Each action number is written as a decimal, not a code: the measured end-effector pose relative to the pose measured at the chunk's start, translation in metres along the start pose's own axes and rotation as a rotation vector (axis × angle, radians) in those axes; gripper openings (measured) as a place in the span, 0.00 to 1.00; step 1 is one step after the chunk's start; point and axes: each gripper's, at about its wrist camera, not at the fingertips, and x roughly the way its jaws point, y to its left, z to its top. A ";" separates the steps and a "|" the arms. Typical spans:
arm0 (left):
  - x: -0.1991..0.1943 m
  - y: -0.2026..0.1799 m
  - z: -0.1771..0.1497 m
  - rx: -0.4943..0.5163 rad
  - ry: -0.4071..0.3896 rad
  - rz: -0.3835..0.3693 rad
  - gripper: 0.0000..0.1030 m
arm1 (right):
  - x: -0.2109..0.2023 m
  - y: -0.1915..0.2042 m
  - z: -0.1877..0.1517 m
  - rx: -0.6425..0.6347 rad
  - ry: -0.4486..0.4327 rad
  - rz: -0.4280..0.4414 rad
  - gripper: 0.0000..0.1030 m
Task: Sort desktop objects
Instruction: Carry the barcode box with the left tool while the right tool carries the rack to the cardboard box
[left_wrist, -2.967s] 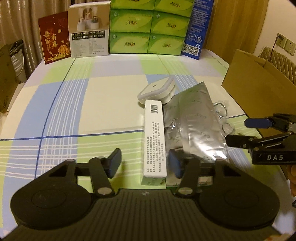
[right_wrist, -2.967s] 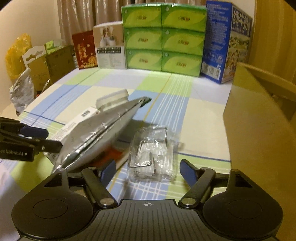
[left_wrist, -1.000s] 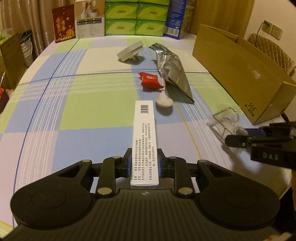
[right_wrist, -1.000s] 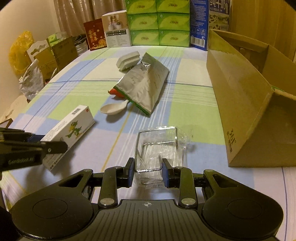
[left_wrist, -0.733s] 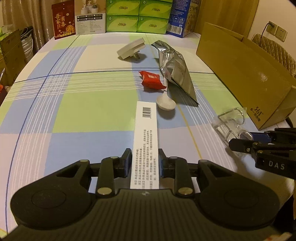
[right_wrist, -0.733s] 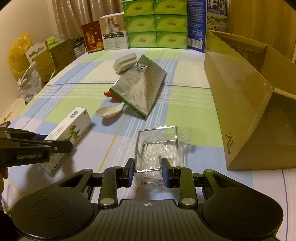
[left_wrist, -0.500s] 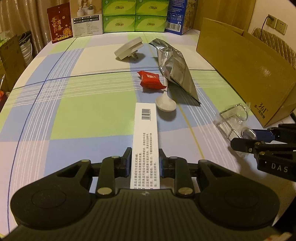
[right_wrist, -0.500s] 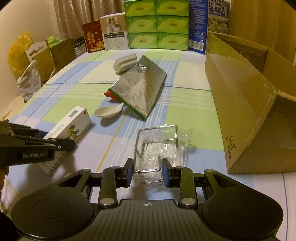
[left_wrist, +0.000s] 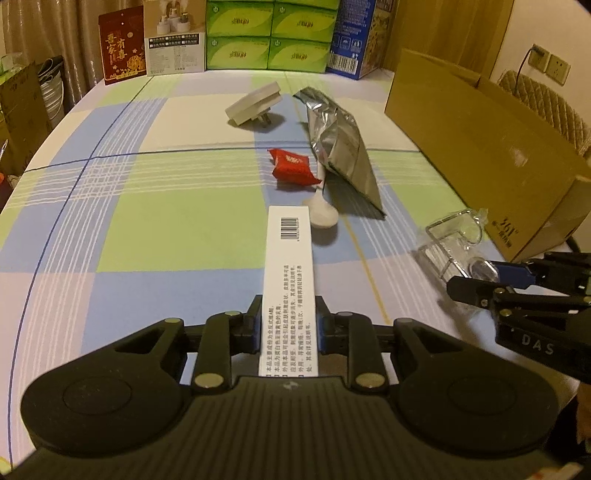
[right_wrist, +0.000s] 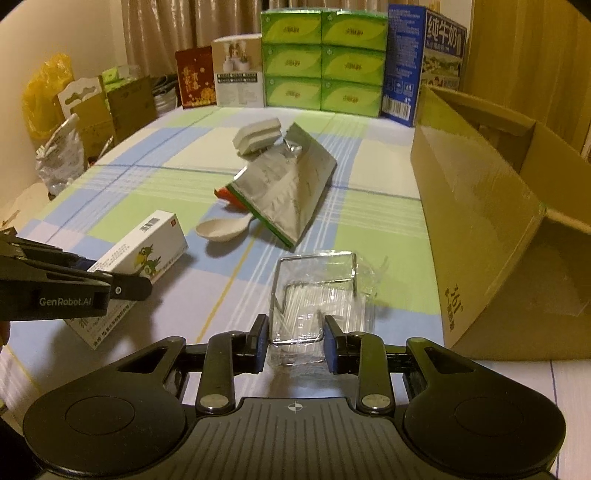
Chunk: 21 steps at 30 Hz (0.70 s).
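Observation:
My left gripper (left_wrist: 288, 326) is shut on a long white medicine box (left_wrist: 290, 266) with a barcode, held above the checked tablecloth; the box (right_wrist: 144, 254) also shows in the right wrist view, with the left gripper (right_wrist: 122, 286) at its near end. My right gripper (right_wrist: 294, 345) is shut on a clear plastic packet with a wire rack (right_wrist: 317, 291), seen from the left as the packet (left_wrist: 454, 240) in the right gripper (left_wrist: 480, 280). On the cloth lie a silver foil pouch (left_wrist: 343, 147), a red sachet (left_wrist: 291, 168), a white spoon (left_wrist: 323, 214) and a white plug adapter (left_wrist: 253, 103).
An open cardboard box (right_wrist: 491, 206) lies on its side at the right, its mouth toward me. Green tissue boxes (right_wrist: 321, 59), a blue milk carton (right_wrist: 421, 59) and other cartons line the far edge. Bags and boxes (right_wrist: 74, 122) stand off the table's left side.
Three seconds ago both grippers were open over the pile. Since then each has shut on its object and drawn back toward the near edge; over the last second both drifted slightly forward.

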 end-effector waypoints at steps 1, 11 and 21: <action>-0.003 0.000 0.001 -0.004 -0.005 -0.004 0.21 | -0.001 0.000 0.001 0.004 -0.004 0.004 0.27; -0.029 -0.014 -0.001 -0.023 -0.026 -0.023 0.21 | -0.028 0.003 0.002 0.025 -0.051 0.011 0.27; -0.061 -0.041 -0.003 -0.077 -0.056 -0.039 0.21 | -0.068 -0.002 0.000 0.063 -0.111 0.005 0.27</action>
